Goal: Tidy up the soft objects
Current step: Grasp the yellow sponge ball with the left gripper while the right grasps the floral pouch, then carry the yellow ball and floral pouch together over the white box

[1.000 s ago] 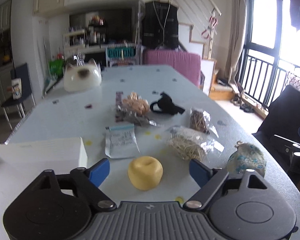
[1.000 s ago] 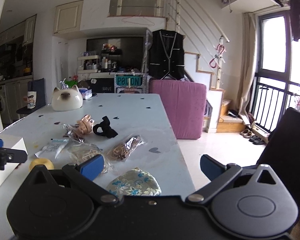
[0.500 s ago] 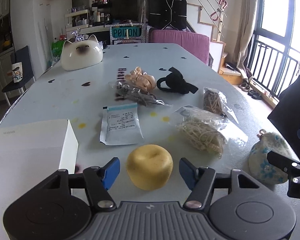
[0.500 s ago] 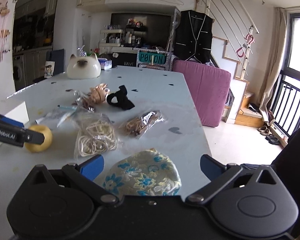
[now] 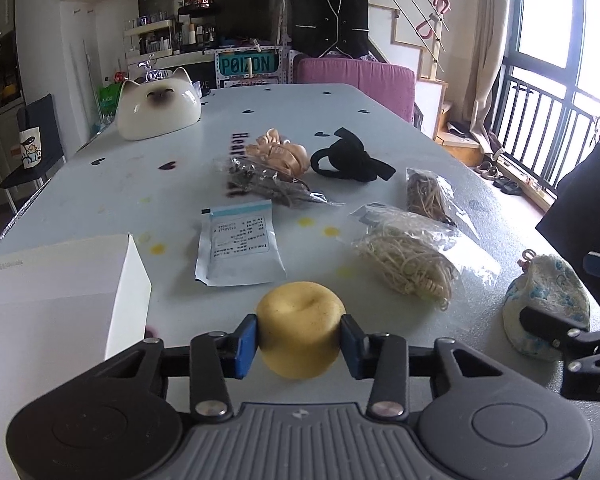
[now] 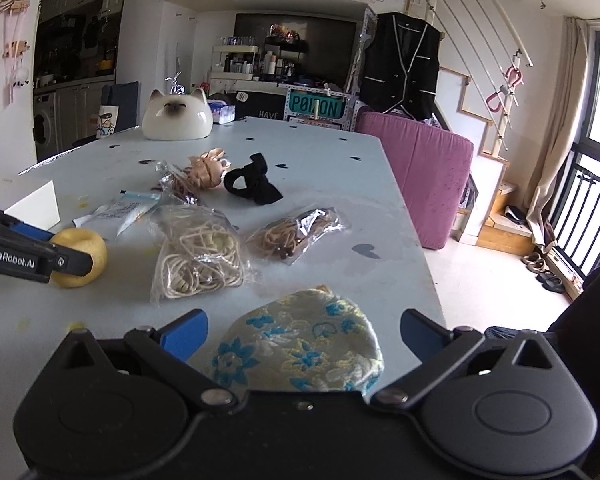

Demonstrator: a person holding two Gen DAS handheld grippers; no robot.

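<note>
A yellow apple-shaped soft ball (image 5: 300, 328) sits on the pale table (image 5: 148, 184) near its front edge. My left gripper (image 5: 300, 346) is closing, and both blue pads (image 5: 246, 340) touch the ball's sides; the ball (image 6: 86, 254) shows the same in the right wrist view. A floral fabric pouch (image 6: 300, 348) lies near the table's right edge, between the wide-apart fingers of my open right gripper (image 6: 300, 330). The blue pads stand clear of the pouch on both sides. In the left wrist view the pouch (image 5: 552, 292) lies at the far right, behind a right finger.
A white box (image 5: 60, 280) stands left of the ball. Farther out lie a paper packet (image 5: 240, 248), bags of cords (image 5: 408, 260) (image 5: 428, 192), a black bow hair tie (image 5: 348, 160), a peach scrunchie (image 5: 280, 152) and a cat-head ceramic (image 5: 158, 108). A dark chair (image 5: 584, 200) is at the right.
The left jaws have narrowed from wide apart until the pads meet the yellow ball. Both grippers came lower and closer, and the pouch now lies between the right fingers.
</note>
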